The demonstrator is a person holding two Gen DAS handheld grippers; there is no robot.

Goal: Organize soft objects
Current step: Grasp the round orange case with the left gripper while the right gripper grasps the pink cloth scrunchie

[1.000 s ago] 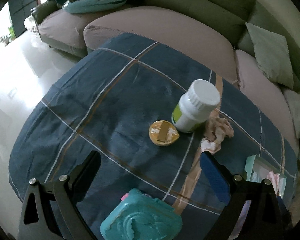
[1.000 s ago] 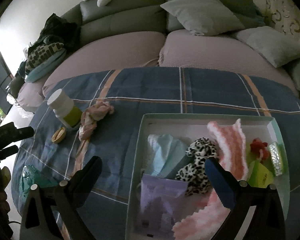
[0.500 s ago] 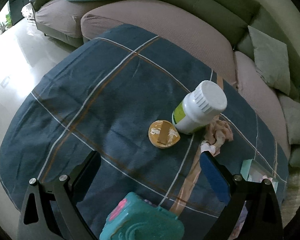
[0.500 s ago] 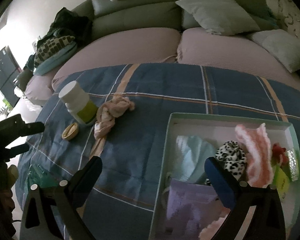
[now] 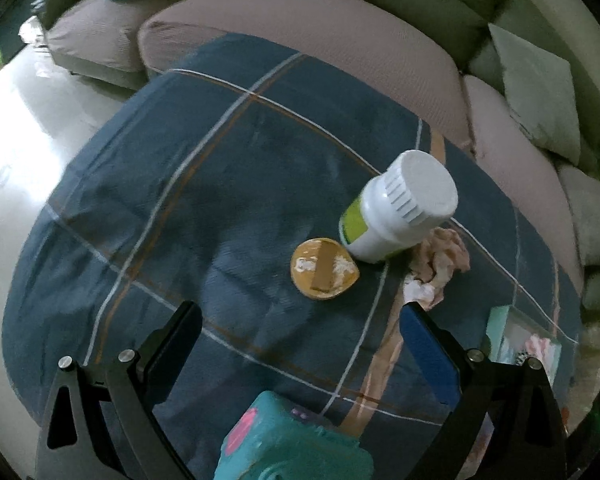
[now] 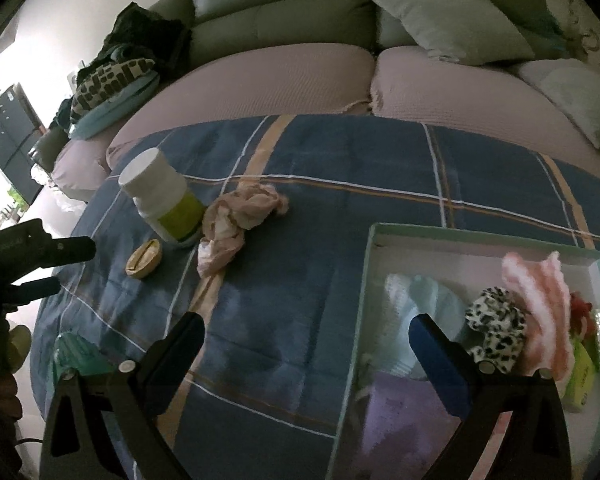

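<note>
A crumpled pink cloth (image 6: 240, 224) lies on the blue plaid cover, beside a white bottle with a green label (image 6: 162, 196). It shows in the left wrist view (image 5: 440, 258) behind the bottle (image 5: 400, 210). A pale green tray (image 6: 480, 240) at the right holds soft things: a leopard scrunchie (image 6: 496, 324), a pink striped cloth (image 6: 540, 304), a light blue cloth (image 6: 424, 300). My right gripper (image 6: 306, 334) is open and empty, above the cover at the tray's left edge. My left gripper (image 5: 300, 324) is open and empty, near a round yellow piece (image 5: 324, 274).
A teal plastic toy case (image 5: 292, 444) sits at the cover's near edge, between the left fingers. A purple packet (image 6: 400, 420) lies in the tray's front. The pink and green sofa (image 6: 280, 76) with cushions runs along the back. Shiny floor lies to the left (image 5: 16, 128).
The right gripper has moved left, so the tray slid right in its view and the pink cloth came nearer. The left gripper has drifted closer to the bottle and yellow piece.
</note>
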